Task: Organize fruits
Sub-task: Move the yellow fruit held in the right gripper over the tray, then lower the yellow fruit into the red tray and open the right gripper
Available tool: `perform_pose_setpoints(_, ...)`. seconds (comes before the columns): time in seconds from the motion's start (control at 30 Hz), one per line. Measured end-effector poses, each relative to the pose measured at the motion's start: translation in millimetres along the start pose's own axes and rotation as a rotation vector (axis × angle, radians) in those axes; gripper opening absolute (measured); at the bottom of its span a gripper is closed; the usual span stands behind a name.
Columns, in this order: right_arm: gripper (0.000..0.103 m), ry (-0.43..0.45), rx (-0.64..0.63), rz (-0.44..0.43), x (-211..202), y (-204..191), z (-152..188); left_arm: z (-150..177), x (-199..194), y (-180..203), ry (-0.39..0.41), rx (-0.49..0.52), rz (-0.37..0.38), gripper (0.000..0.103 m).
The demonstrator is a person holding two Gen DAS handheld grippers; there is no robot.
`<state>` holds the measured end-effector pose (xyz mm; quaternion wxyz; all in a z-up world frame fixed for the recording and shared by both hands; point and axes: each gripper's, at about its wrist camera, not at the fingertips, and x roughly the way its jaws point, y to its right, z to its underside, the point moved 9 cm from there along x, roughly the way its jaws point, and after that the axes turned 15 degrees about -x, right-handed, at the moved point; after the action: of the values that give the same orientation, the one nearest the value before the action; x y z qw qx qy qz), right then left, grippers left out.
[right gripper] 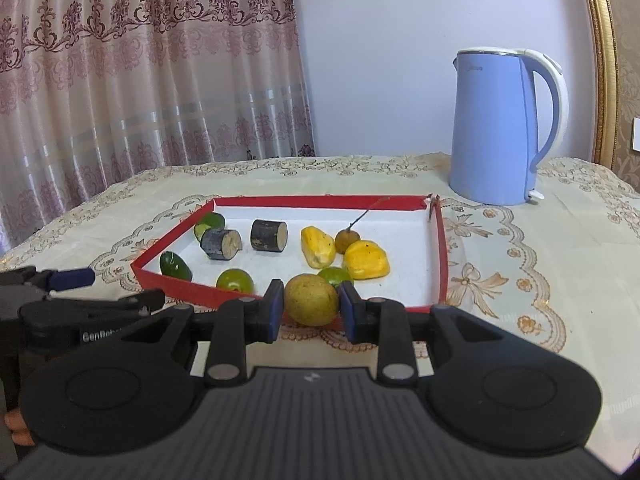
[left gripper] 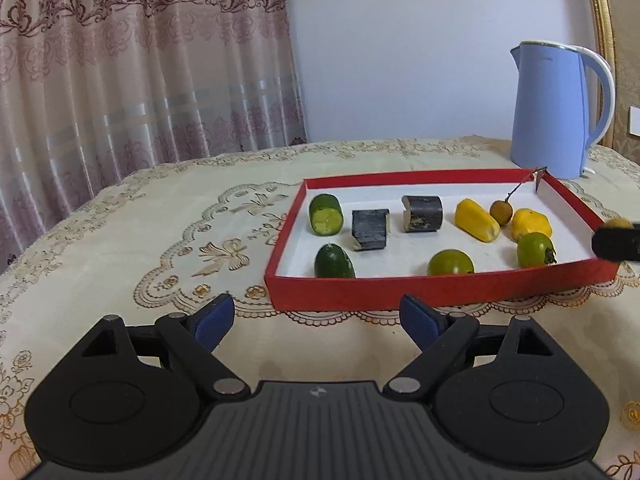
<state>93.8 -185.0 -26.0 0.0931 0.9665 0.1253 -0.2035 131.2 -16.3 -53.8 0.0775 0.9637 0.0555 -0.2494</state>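
A tray [left gripper: 440, 294] of fruit pieces sits on the table [left gripper: 140, 220], with a kettle [left gripper: 554, 112] behind it.

Left gripper [left gripper: 316, 322] held low, jaws spread wide and empty. Right gripper [right gripper: 311, 304] tilted slightly downward, blue pads [right gripper: 275, 304] clamped on a round fruit [right gripper: 311, 299].

Both wrist cameras sit low over the table, looking forward and slightly down toward the red tray [left gripper: 440, 290] and blue kettle [left gripper: 548, 120] — the shared field. The right view stands closer, further right — tray [right gripper: 280, 201], kettle [right gripper: 492, 128].
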Motion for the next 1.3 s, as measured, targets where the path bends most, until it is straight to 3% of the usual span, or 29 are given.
perform_pose_setpoints(0.4,0.028,-0.001,0.013,0.027,27.3,19.9,-15.8,2.9,5.5,-0.7,-0.025,-0.007,0.004,0.090)
perform_pose_setpoints(0.8,0.028,-0.046,0.027,0.029,83.3,38.4,-35.5,4.5,6.0,-0.1,-0.032,-0.007,0.011,0.090)
perform_pose_setpoints(0.97,0.028,-0.050,0.072,0.051,103.9,55.0,-42.8,3.2,4.1,1.2,-0.017,-0.005,0.017,0.097)
perform_pose_setpoints(1.3,0.029,-0.151,0.158,0.123,144.3,89.4,-26.7,4.5,4.5,3.8,-0.015,0.017,0.010,0.097)
